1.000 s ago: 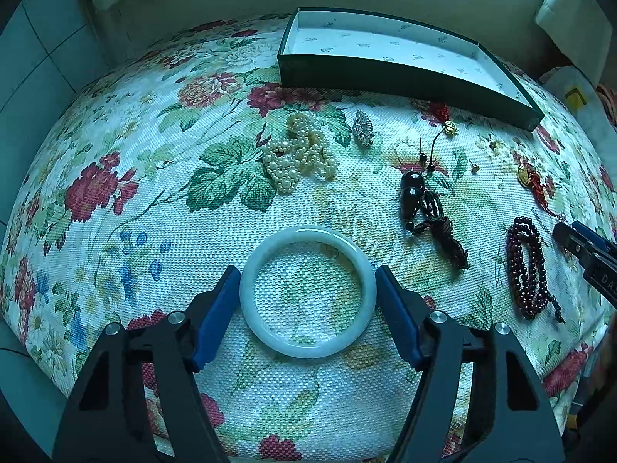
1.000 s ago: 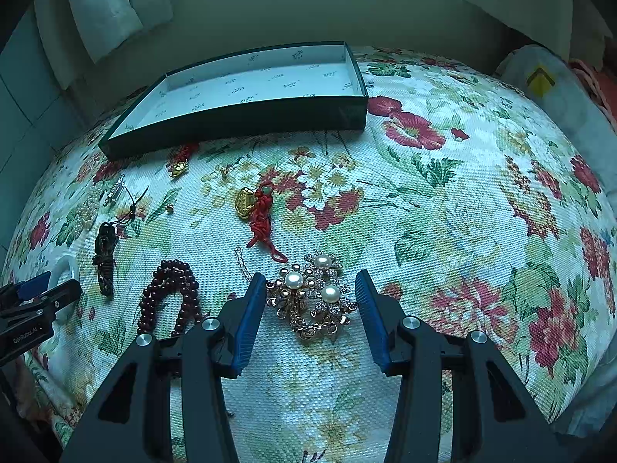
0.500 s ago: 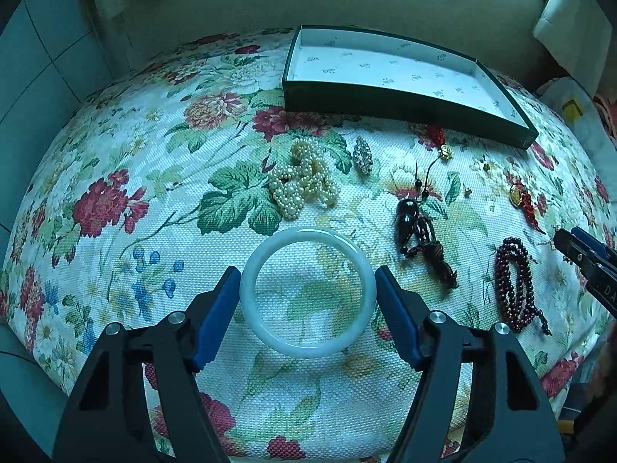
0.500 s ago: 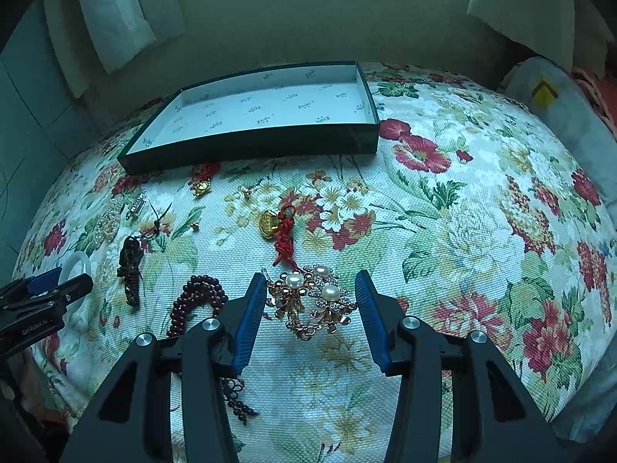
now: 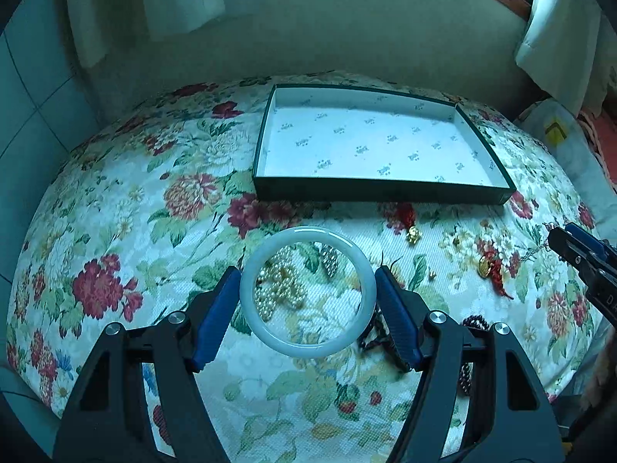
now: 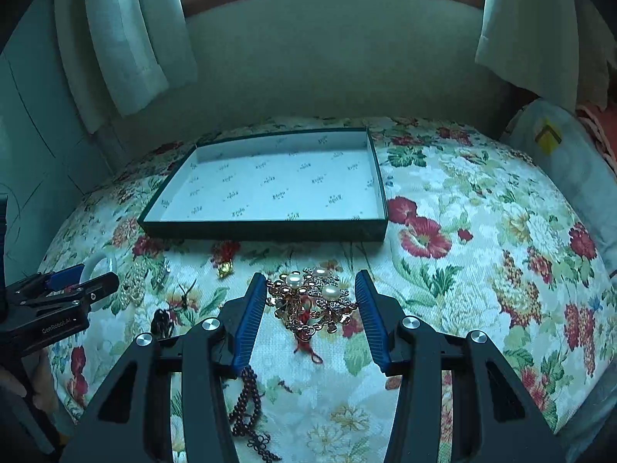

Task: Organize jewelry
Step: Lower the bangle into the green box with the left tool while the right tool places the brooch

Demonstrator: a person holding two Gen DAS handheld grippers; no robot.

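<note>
My left gripper (image 5: 307, 294) is shut on a pale jade bangle (image 5: 270, 341) and holds it lifted above the floral tablecloth. My right gripper (image 6: 311, 301) is shut on a gold brooch with pearls (image 6: 308, 295), also raised off the cloth. An open dark green box with white printed lining (image 5: 380, 192) lies ahead of both and also shows in the right wrist view (image 6: 266, 229). Below lie a pearl necklace (image 5: 279, 283), a silver brooch (image 5: 329, 256), a dark red bead bracelet (image 6: 246, 405) and a red-corded gold charm (image 5: 410, 231).
The round table with the floral cloth (image 5: 115, 231) drops away at its edges. A red knot pendant with a gold coin (image 5: 491, 270) lies right. Curtains (image 6: 127, 38) and a wall stand behind the table. A plastic-wrapped bundle (image 6: 559, 154) sits far right.
Both grippers have risen from the cloth with their pieces and tilted up toward the box. The bangle now hangs above the pearl necklace; the brooch hangs above the red knot pendant.
</note>
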